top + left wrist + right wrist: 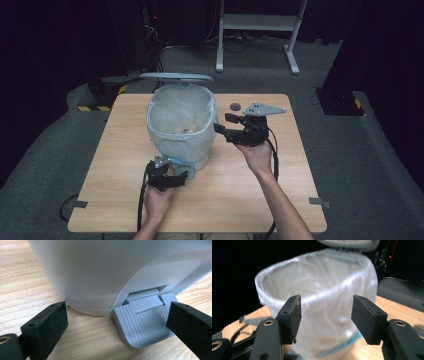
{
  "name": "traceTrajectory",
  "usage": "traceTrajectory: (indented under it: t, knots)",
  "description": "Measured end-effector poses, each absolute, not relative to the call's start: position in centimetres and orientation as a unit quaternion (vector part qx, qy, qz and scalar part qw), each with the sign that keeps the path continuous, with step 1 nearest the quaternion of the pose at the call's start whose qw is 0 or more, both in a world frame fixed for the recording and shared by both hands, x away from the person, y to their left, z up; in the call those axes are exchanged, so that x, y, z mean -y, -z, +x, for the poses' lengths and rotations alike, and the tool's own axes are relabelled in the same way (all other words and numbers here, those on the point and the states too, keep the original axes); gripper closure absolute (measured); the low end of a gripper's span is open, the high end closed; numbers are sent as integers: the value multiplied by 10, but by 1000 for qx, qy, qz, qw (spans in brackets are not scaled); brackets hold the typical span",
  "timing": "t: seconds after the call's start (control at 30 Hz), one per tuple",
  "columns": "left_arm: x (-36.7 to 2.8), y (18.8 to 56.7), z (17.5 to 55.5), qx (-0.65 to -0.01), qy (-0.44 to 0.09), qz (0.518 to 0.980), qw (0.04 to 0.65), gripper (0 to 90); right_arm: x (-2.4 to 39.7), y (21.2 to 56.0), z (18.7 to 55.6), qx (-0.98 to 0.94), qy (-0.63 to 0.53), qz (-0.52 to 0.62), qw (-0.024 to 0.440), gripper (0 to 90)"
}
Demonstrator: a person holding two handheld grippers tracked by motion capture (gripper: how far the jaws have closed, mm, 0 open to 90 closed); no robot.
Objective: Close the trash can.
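A white bin (181, 125) lined with a thin plastic bag (182, 116) stands a little left of centre in the high view, on the far half of the wooden surface (280, 190). Its lid (176, 77) is up, showing as a grey oval behind the rim at the top of the bin. Something small and dark lies inside on the bag's bottom; what it is cannot be told.

The left gripper (172, 176) sits low on the surface at the near foot of the bin, lower centre-left of the high view, held from below by the left hand (157, 200). In the left gripper view its jaws stand wide apart, one at the lower left, the other at the right edge, with the grey ribbed pedal (143, 325) between them. The right-hand jaw lies just over the pedal's edge; whether it presses on it cannot be told. Nothing is gripped.

The right gripper (225, 125) hangs in the air just right of the bin's rim, centre-right of the high view, its jaws pointing left at the bin. The right gripper view shows those jaws (324, 320) partly open with nothing between them, the bag's rim beyond, slightly blurred. A small dark disc (235, 106) lies on the surface just behind this gripper.
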State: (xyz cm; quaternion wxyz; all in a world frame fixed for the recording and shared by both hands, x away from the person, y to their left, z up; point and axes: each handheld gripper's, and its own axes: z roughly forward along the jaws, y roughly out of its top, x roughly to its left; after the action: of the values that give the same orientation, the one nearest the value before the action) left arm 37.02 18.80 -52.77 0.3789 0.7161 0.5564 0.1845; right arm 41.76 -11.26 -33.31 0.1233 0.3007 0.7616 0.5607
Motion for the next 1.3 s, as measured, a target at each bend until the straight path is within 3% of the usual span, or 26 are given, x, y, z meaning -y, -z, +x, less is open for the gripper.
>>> traceTrajectory:
  t: [0.67, 0.83, 1.03, 1.3]
  knots:
    - [-191, 527, 370, -554, -175, 718, 383, 36, 159, 500, 382, -770, -453, 430, 130, 417]
    - [-190, 526, 364, -547, -188, 716, 390, 35, 158, 523, 379, -790, -399, 438, 158, 419]
    - [-196, 520, 358, -550, -189, 701, 413, 41, 152, 524, 375, -814, -353, 422, 186, 390]
    - [-209, 517, 348, -546, -178, 707, 412, 42, 151, 524, 377, -815, -347, 424, 188, 353]
